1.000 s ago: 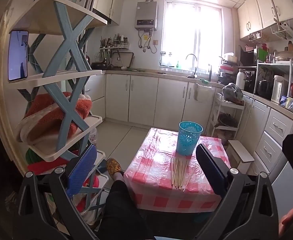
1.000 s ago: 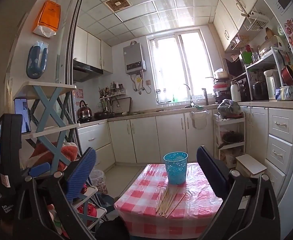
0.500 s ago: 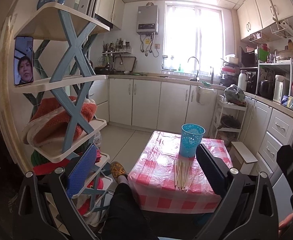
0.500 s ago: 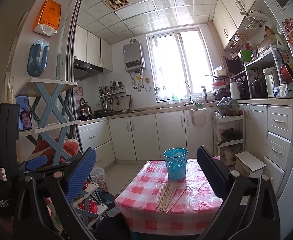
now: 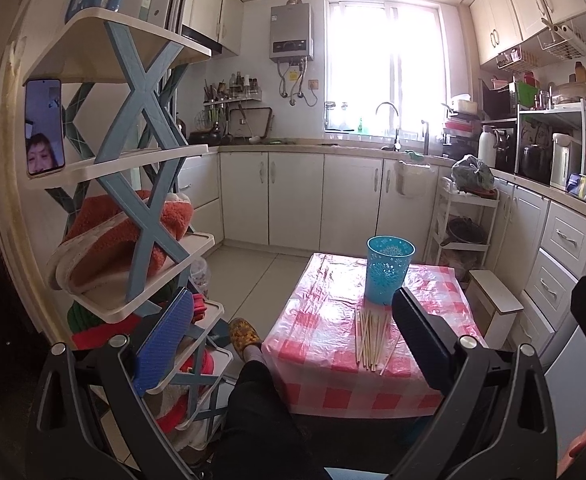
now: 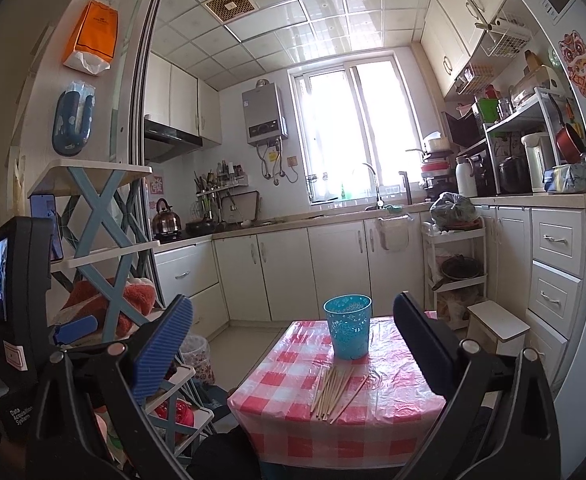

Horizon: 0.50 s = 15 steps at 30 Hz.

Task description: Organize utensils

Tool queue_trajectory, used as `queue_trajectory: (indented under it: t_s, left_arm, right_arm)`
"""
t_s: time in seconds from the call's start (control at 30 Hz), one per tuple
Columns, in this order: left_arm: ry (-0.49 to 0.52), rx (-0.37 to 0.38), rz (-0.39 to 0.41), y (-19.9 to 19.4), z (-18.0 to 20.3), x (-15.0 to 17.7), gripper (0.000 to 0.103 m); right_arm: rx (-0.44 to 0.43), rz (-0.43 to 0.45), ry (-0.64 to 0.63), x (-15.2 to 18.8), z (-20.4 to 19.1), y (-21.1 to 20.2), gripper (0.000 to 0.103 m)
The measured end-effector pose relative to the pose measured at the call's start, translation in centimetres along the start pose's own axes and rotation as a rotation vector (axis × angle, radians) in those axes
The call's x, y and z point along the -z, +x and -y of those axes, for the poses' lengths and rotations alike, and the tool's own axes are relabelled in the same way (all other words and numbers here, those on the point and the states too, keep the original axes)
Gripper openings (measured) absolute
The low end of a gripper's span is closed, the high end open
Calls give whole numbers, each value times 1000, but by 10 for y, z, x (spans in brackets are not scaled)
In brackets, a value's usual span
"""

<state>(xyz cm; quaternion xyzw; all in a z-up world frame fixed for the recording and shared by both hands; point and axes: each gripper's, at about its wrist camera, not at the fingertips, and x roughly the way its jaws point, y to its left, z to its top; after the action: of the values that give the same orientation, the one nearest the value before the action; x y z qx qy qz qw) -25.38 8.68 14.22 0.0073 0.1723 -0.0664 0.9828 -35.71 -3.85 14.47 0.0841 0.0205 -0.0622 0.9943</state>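
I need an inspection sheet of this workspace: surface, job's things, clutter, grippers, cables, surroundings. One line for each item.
Surface: small table with a red-and-white checked plastic cover.
Job's things: chopsticks lying loose in a bunch on the cover; blue cup upright just behind them, apart.
Clutter: nothing seen on the table.
Grippers: left gripper and right gripper both open, holding nothing, short of the table.
Cables: nothing seen near the table.
Surroundings: shelf rack at left with a phone; kitchen cabinets and window behind.
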Motion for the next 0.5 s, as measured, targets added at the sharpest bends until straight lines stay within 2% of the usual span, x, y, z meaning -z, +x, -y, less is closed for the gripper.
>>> queue_trajectory:
  t_s: [0.5]
  left_arm:
    - [-9,1,-2,1,-3,1,95]
  right_arm:
    - [7,-55,-55,1,-7,4,96]
